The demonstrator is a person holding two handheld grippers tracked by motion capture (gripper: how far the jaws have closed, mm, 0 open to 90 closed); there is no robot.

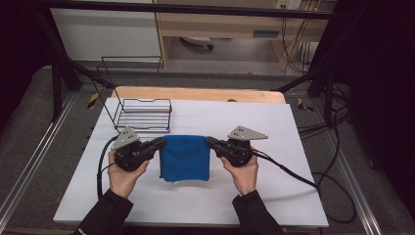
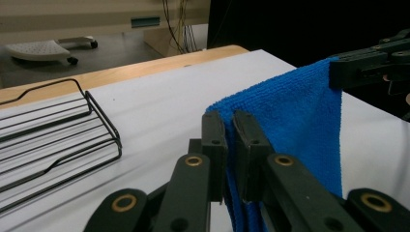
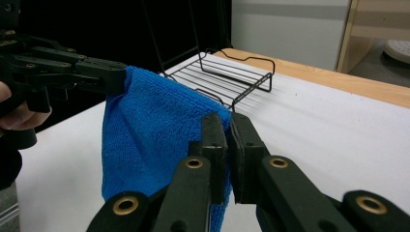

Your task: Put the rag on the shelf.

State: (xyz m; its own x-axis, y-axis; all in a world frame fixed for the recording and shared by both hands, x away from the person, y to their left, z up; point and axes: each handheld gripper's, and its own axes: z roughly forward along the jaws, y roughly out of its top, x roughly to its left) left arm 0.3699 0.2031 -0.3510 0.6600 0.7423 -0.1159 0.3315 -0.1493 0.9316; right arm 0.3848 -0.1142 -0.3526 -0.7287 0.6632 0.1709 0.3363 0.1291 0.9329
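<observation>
A blue cloth (image 1: pixel 185 157) hangs folded between my two grippers above the white table sheet (image 1: pixel 274 127). My left gripper (image 1: pixel 160 143) is shut on the cloth's left top corner. My right gripper (image 1: pixel 209 142) is shut on its right top corner. In the left gripper view, the blue cloth (image 2: pixel 295 121) is pinched between my jaws at the left gripper (image 2: pixel 230 126), and the other gripper holds its far corner. In the right gripper view, the right gripper (image 3: pixel 229 126) clamps the edge of the blue cloth (image 3: pixel 150 140), which drapes down to the left.
A black wire rack (image 1: pixel 143 115) stands on the sheet behind my left gripper, seen also as the wire rack (image 2: pixel 53 130) and the wire rack (image 3: pixel 227 77). The table's wooden edge (image 1: pixel 195 94) runs along the back. Cables (image 1: pixel 318 183) trail at the right.
</observation>
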